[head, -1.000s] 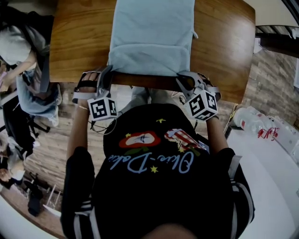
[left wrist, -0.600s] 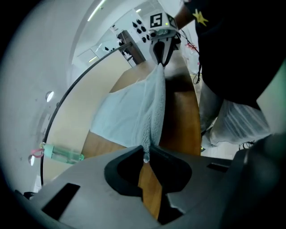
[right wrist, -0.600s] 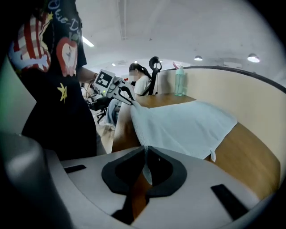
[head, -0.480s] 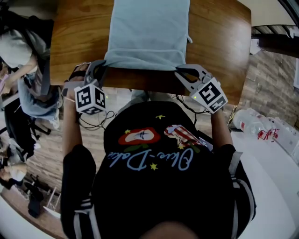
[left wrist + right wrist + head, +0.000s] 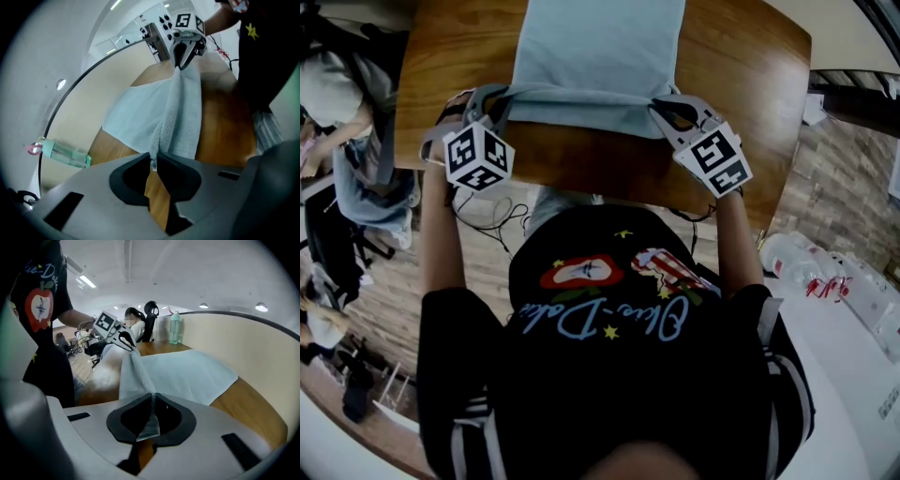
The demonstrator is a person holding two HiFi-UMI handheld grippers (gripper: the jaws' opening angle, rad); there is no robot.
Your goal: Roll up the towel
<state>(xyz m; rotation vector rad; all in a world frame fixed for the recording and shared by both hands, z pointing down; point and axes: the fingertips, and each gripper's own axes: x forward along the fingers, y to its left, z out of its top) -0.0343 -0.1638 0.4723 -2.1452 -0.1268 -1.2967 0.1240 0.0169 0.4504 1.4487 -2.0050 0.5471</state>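
Note:
A pale blue towel lies on the wooden table, its near edge lifted and stretched between my two grippers. My left gripper is shut on the near left corner; in the left gripper view the cloth runs from my jaws across to the other gripper. My right gripper is shut on the near right corner, and in the right gripper view a bit of towel hangs pinched between the jaws while the rest lies flat on the table.
A clear green bottle stands at the table's far edge by the curved wall. A seated person and a chair are left of the table. A white counter with bottles is at the right.
Both grippers have moved away from the table's near edge, further over the table, carrying the towel's near edge with them. The folded part has been drawn up taut between them.

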